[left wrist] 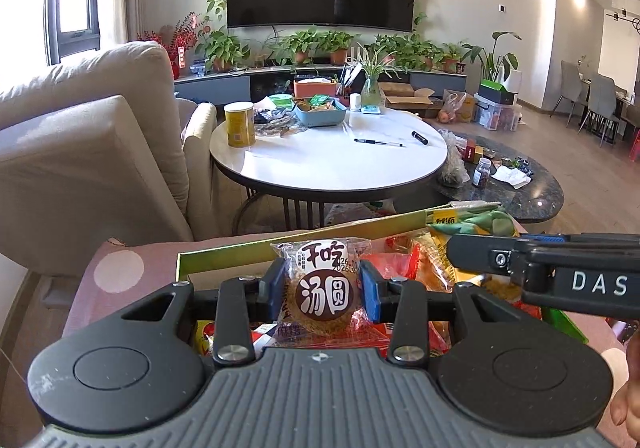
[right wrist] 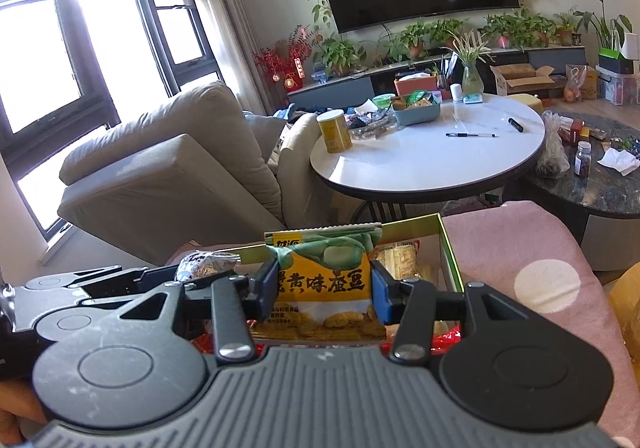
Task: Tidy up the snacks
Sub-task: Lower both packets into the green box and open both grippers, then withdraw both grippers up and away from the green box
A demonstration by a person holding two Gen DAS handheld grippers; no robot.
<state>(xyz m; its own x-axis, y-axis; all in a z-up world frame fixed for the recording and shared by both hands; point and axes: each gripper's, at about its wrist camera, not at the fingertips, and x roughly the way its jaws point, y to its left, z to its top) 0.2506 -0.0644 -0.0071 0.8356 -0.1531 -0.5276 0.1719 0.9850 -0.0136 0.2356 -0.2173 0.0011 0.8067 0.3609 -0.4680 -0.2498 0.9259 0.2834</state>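
I am seeing the left gripper clamping a round brown cake in a clear crinkled wrapper, its blue pads pressing both sides of the packet. The disc is printed with white characters on a dark circle. It is hanging just above the green-rimmed cardboard snack box, which is lying directly ahead of and below the fingers.

I am seeing the right gripper pinching a glossy yellow-and-green snack bag with a serrated top seal, black lettering and fried pieces pictured along its bottom edge. This bag too is sitting over the same box, whose far right corner is showing just beyond the right pad. Red and orange foil packets are crowding the box beneath both grippers. The box is resting on a pink cloth with white dots.
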